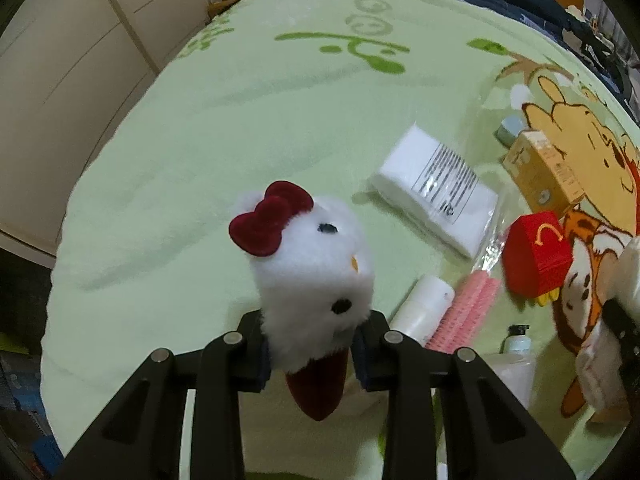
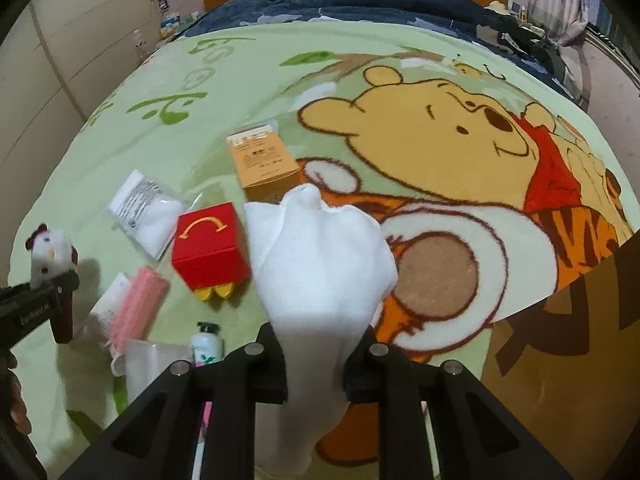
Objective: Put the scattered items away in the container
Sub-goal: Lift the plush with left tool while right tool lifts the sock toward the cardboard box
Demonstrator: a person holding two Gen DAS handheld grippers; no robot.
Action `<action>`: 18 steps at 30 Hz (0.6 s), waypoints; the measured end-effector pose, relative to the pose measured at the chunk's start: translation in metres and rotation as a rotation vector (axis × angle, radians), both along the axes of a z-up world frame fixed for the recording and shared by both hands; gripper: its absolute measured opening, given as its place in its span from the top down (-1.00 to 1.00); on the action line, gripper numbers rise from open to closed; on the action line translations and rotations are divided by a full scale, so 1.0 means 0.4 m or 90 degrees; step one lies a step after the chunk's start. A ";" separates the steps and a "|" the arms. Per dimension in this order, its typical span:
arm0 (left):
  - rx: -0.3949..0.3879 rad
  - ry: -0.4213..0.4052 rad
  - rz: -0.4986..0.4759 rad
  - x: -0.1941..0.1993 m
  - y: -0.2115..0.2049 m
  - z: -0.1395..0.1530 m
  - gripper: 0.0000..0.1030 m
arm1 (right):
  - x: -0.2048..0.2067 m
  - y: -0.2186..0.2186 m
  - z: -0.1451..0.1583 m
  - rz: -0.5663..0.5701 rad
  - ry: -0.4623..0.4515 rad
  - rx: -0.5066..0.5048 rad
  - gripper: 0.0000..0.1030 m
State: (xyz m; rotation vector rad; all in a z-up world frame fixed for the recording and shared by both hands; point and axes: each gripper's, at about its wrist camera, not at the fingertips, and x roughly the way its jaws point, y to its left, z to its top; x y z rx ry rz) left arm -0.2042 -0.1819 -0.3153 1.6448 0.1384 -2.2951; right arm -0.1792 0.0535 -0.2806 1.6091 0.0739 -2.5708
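Both hands are loaded, and most of the tidying is still ahead. The left gripper (image 1: 312, 354) has its fingers closed nearly all the way on the base of a white plush (image 1: 316, 276) with a red bow, which it holds clear above the bed (image 1: 200, 140). The right gripper (image 2: 316, 364) is clamped tight on a white cloth (image 2: 320, 256), bunched between the fingers and hanging forward over the blanket.

No container shows in either view (it may lie behind or below the cameras), so I cannot say where these two things must go or whether anything has been put away.

Left on the bed, from the right wrist view:
- a red box (image 2: 210, 246) with a yellow handle mark, just left of the cloth;
- an orange box (image 2: 264, 160) beyond it;
- a white packet (image 2: 144, 210) in clear wrap, further left;
- a pink roll (image 2: 138, 304) lying against a white tube (image 2: 108, 300);
- a small pump bottle (image 2: 207, 342), near the bottom edge beside some clear plastic.

My judgement: two items are picked up but not yet stowed, and at least six more wait. The task is at an early stage, with carrying and dropping the plush and cloth as the step in hand.
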 end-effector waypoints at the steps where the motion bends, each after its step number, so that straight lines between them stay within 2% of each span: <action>1: -0.002 0.002 0.001 0.024 -0.009 0.012 0.39 | -0.002 -0.002 0.002 0.003 0.001 -0.003 0.66; 7: -0.001 -0.016 0.013 0.098 -0.063 0.024 0.39 | 0.053 -0.028 0.009 0.019 -0.014 -0.017 0.66; 11: -0.002 -0.055 0.014 0.213 -0.081 -0.006 0.39 | 0.132 -0.028 -0.004 0.026 -0.041 -0.022 0.66; 15: 0.008 -0.110 0.003 0.357 -0.086 -0.065 0.39 | 0.220 -0.021 -0.061 0.037 -0.094 -0.008 0.66; 18: 0.003 -0.106 -0.010 0.394 -0.073 -0.104 0.36 | 0.246 -0.022 -0.127 0.048 -0.130 0.013 0.64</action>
